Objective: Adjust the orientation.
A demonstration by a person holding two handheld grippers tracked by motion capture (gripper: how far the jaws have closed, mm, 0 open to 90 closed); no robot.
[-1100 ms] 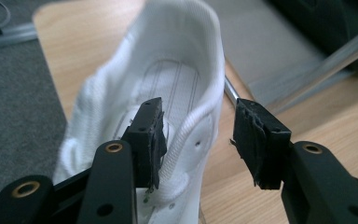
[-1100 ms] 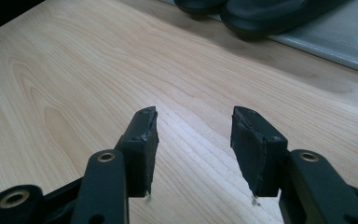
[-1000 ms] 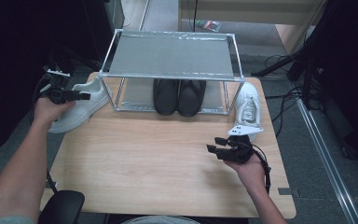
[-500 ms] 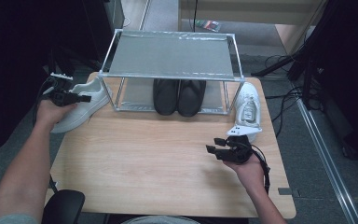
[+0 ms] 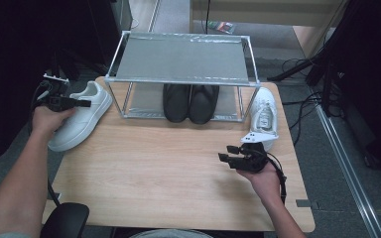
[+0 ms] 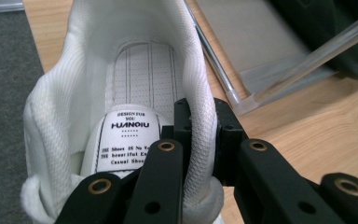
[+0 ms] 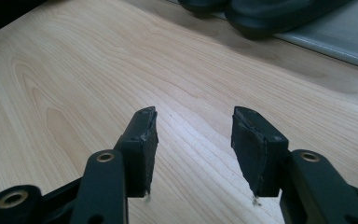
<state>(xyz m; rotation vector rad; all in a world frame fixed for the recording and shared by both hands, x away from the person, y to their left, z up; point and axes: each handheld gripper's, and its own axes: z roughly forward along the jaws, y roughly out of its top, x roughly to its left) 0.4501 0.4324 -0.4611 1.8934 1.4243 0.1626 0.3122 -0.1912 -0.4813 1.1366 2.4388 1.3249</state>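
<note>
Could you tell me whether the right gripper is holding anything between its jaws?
No, the right gripper has its jaws standing apart with bare wooden table showing between them.

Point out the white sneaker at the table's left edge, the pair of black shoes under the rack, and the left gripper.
White sneaker (image 5: pixel 82 116): high view, its side.
Pair of black shoes (image 5: pixel 190 101): high view, inner edges.
Left gripper (image 6: pixel 199 135): left gripper view, between its fingertips.

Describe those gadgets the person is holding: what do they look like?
Each hand carries a black claw: left claw, right claw. Two flat black arms with brass-coloured rivets end in dark rubbery pads, worn at the edges. Black cables trail back. The forearms are bare of sleeves.
</note>
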